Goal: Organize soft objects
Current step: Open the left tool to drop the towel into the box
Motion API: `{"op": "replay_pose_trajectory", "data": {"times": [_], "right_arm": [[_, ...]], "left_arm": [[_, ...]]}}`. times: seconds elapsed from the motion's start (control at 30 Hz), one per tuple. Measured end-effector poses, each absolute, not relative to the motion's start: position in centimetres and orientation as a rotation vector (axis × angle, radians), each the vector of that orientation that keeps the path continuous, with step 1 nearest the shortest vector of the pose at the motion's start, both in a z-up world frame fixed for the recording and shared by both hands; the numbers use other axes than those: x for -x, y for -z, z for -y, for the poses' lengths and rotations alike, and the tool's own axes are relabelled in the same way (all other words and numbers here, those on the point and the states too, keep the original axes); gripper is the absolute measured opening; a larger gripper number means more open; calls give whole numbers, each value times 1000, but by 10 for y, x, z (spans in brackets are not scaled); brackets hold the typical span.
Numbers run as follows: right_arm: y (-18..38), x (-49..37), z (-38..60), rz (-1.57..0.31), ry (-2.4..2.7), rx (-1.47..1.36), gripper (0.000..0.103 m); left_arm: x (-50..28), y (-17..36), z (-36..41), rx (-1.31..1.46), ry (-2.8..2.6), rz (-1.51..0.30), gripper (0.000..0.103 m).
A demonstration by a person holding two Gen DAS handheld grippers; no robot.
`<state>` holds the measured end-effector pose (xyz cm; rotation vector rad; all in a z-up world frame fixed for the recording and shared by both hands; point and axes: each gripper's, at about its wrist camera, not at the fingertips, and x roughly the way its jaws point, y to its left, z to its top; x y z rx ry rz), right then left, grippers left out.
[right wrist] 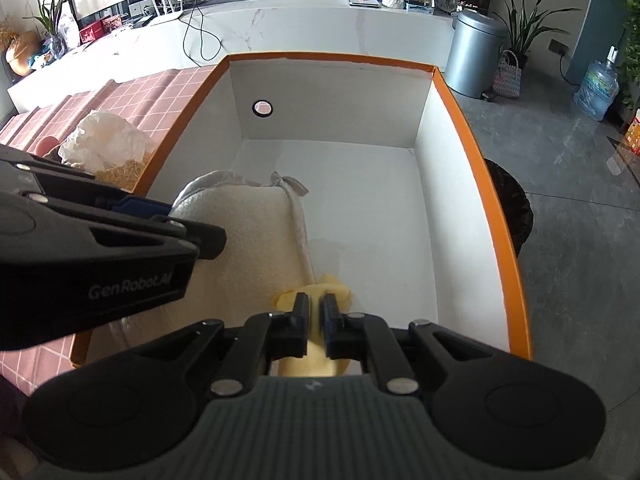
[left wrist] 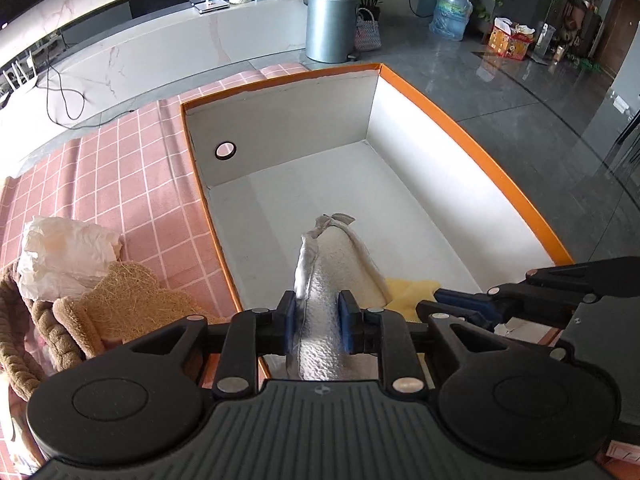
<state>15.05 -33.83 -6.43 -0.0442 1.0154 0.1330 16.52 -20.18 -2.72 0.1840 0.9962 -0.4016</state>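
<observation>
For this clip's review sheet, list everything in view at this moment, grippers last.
Orange-rimmed white cardboard box: one, on the table, round hole in its far wall.
White-and-silver padded mitt: one, inside the box, near-left.
Yellow sponge cloth: one, inside the box, near edge.
Pink checked tablecloth: one, under and left of the box.
Crumpled white plastic bag: one, left of the box.
Tan fibre scrubber: one, beside the bag.
Brown plush fabric: one piece, nearest left.
Silver pedal bin: one, on the floor beyond.
Blue water jug: one, far floor.
Left gripper: around the mitt.
Right gripper: around the yellow cloth.
</observation>
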Motion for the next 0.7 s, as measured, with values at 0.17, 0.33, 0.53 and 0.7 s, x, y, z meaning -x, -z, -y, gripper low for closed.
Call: {"op": "replay_pose_trajectory", "data": {"times": [0.17,0.33,0.53,0.7], "right_arm": [[59,-146,336,-988,-117,78,28],[46,-135,337,-932,-85,124,42],[23,-114,336,-833,-46,186,57],[6,-93,334,-718,-24,184,69]], "left_arm": [[-161,24,200,-180,388,-976,35],[-148,5,197,-195,371,-857,60],[-135,-19,179,-100,376,-754,68],[-116,-37,158,2,394,-619,70]]}}
